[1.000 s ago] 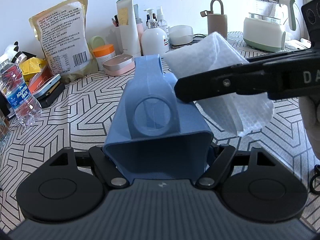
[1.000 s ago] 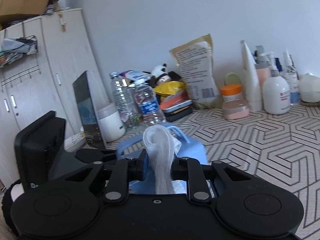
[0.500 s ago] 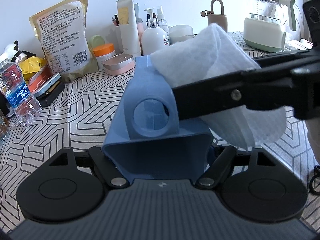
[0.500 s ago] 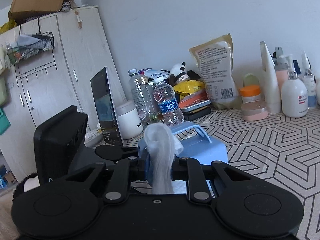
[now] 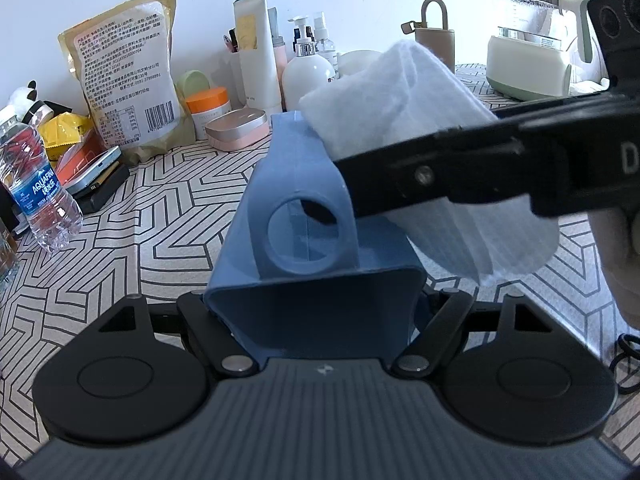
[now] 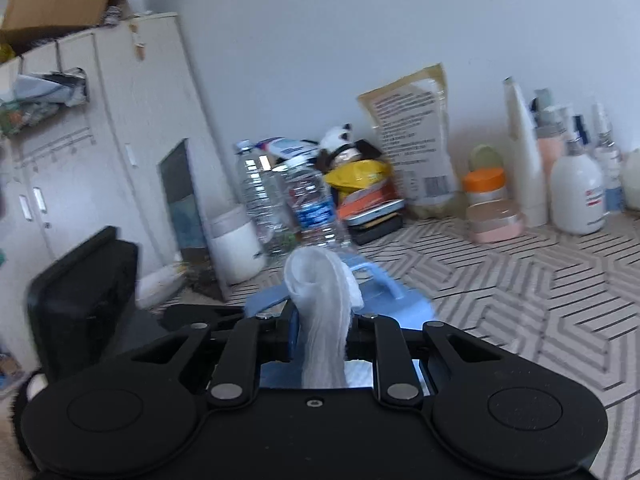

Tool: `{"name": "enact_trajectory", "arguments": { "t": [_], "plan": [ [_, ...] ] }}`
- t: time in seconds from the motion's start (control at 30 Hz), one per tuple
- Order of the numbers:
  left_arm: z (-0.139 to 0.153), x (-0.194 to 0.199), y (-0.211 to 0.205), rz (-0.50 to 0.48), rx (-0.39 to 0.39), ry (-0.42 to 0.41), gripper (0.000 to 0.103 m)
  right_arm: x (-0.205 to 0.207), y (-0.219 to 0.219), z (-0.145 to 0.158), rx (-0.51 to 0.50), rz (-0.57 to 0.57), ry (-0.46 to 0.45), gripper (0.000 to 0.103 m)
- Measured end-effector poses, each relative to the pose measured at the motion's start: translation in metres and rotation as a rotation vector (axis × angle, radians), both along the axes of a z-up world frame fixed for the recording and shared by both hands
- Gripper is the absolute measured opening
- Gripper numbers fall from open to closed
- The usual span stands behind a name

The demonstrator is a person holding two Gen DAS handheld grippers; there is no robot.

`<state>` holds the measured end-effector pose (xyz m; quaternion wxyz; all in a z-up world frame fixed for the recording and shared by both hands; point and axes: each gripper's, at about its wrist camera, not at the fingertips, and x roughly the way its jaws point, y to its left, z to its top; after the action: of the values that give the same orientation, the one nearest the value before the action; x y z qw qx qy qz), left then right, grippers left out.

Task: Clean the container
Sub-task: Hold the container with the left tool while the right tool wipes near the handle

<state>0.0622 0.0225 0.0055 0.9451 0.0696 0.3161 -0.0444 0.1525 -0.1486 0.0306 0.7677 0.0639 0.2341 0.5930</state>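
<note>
A blue plastic container [image 5: 296, 208] with a round hole in its handle is clamped between the jaws of my left gripper [image 5: 314, 308], held over the patterned tabletop. My right gripper [image 6: 322, 332] is shut on a white cloth [image 6: 324, 320]. In the left wrist view the right gripper's black finger [image 5: 440, 172] crosses from the right, and the cloth [image 5: 400, 100] lies against the container's upper right side. In the right wrist view the container [image 6: 380, 304] sits just beyond the cloth.
Along the back wall stand a food pouch [image 5: 124, 80], bottles and tubes [image 5: 304, 68], an orange-lidded jar [image 5: 208, 108], a pink case [image 5: 236, 126] and a kettle [image 5: 532, 40]. Water bottles [image 5: 40, 188] stand at left. A cabinet [image 6: 100, 140] is beyond.
The right gripper and cloth have slid left and up along the container's top side. The left gripper still holds the container in the same place.
</note>
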Motion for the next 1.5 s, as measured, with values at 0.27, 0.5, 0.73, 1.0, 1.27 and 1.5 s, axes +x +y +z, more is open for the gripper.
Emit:
{"name": "enact_trajectory", "arguments": {
  "t": [0.27, 0.5, 0.73, 1.0, 1.27, 1.5],
  "plan": [
    [0.000, -0.001, -0.001, 0.000, -0.002, 0.000, 0.077, 0.008, 0.000, 0.000, -0.011, -0.034, 0.013, 0.016],
    [0.000, -0.002, -0.001, -0.001, -0.002, 0.000, 0.077, 0.010, -0.002, 0.000, -0.006, -0.049, 0.030, 0.016],
    [0.001, -0.002, 0.000, -0.003, -0.008, 0.001, 0.077, 0.006, -0.002, 0.000, 0.014, 0.028, 0.049, 0.016],
    [0.001, -0.005, -0.004, -0.003, -0.004, -0.001, 0.077, 0.005, -0.004, -0.003, 0.026, 0.029, 0.075, 0.016],
    [0.001, -0.006, -0.006, -0.005, -0.003, -0.001, 0.077, 0.013, -0.012, -0.004, 0.027, -0.038, 0.098, 0.016],
    [0.001, -0.008, -0.006, -0.006, -0.003, -0.002, 0.077, 0.008, -0.013, -0.003, 0.020, -0.035, 0.075, 0.016]
  ]
}}
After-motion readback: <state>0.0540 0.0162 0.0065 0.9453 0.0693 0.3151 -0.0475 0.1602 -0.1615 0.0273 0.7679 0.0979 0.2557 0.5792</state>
